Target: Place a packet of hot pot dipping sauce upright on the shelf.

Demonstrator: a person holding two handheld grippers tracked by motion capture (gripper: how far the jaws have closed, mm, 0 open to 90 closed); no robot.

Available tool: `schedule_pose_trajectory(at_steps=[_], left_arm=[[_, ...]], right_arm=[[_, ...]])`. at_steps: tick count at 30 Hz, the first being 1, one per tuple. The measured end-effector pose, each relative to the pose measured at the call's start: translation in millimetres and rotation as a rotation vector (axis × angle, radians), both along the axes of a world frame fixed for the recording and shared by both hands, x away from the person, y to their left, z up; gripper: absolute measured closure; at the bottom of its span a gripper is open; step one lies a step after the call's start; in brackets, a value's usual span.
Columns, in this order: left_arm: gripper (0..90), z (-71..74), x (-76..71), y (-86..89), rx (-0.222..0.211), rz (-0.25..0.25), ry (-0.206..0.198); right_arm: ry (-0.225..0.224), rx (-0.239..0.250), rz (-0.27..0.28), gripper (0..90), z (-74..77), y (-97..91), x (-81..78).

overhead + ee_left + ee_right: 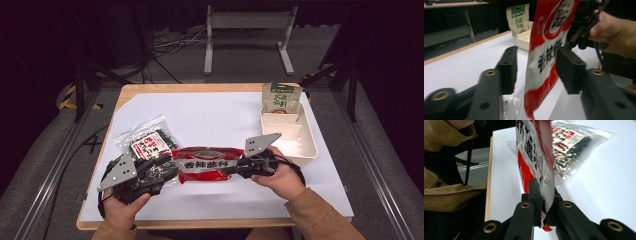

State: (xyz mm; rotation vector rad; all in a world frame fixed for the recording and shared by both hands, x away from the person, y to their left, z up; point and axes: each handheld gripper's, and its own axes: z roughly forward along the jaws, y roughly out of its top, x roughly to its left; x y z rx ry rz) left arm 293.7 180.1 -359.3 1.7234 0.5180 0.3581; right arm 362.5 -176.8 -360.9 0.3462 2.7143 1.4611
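Red pouch (207,165) held above the table (220,117), between the two grippers.

The right gripper (544,202) is seen pinching the pouch's edge seam, jaws pressed together on it; the left gripper (536,67) has its jaws spread, the other end between them, one jaw close against it. The pouch is judged light, limp and slick; the flat sealed edges are best gripped, not the filled middle.

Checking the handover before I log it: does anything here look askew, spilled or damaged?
Nothing looks spilled or torn. The red snack bag hangs above the table, its end pinched in the right gripper, while the left gripper stands open around its other end. The green pouch leans upright in the cream tray, as stowed.
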Motion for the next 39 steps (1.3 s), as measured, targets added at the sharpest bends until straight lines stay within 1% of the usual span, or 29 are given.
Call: schedule_pose_trajectory(at_steps=[3, 8, 11, 13, 19, 23, 24, 25, 27, 31, 33, 39], left_arm=[[48.5, -2.1, 0.6, 3.0, 0.007, 0.009, 0.003], [47.4, -4.7, 0.9, 4.4, 0.015, 0.017, 0.015], [46.9, -6.6, 1.5, 4.5, 0.024, 0.025, 0.017], [46.6, -7.4, 1.7, 4.9, 0.031, 0.029, 0.023], [45.8, -9.7, 3.0, 6.9, 0.041, 0.046, 0.026], [45.2, -10.8, 3.5, 7.8, 0.043, 0.054, 0.031], [45.2, -11.1, 3.6, 8.3, 0.045, 0.055, 0.036], [45.2, -11.6, 3.7, 8.7, 0.047, 0.058, 0.039], [45.2, -12.6, 4.1, 9.1, 0.044, 0.06, 0.042], [45.2, -13.9, 5.0, 10.3, 0.052, 0.066, 0.045], [45.2, -14.7, 4.8, 10.4, 0.047, 0.069, 0.053], [45.0, -16.7, 6.0, 12.1, 0.051, 0.077, 0.062]], right_arm=[[-0.003, -0.004, -0.026, 86.5, 5.7, -9.1, 0.2], [-0.014, 0.004, -0.075, 86.5, 18.8, -26.5, 2.1], [-0.022, 0.009, -0.114, 86.5, 28.5, -38.1, 4.6], [-0.025, 0.01, -0.121, 86.5, 30.5, -40.3, 5.1], [-0.047, 0.029, -0.194, 86.5, 48.3, -61.3, 10.2], [-0.046, 0.037, -0.247, 86.5, 58.2, -75.1, 14.2], [-0.046, 0.037, -0.247, 86.5, 58.2, -75.1, 14.2], [-0.053, 0.035, -0.265, 86.5, 62.3, -80.7, 15.7], [-0.056, 0.035, -0.272, 86.5, 63.8, -82.9, 16.3], [-0.071, 0.031, -0.309, 86.5, 71.6, -95.9, 20.5], [-0.079, 0.029, -0.328, 86.5, 75.2, -102.5, 22.7], [-0.098, 0.026, -0.372, 86.5, 81.5, -120.1, 28.7]])
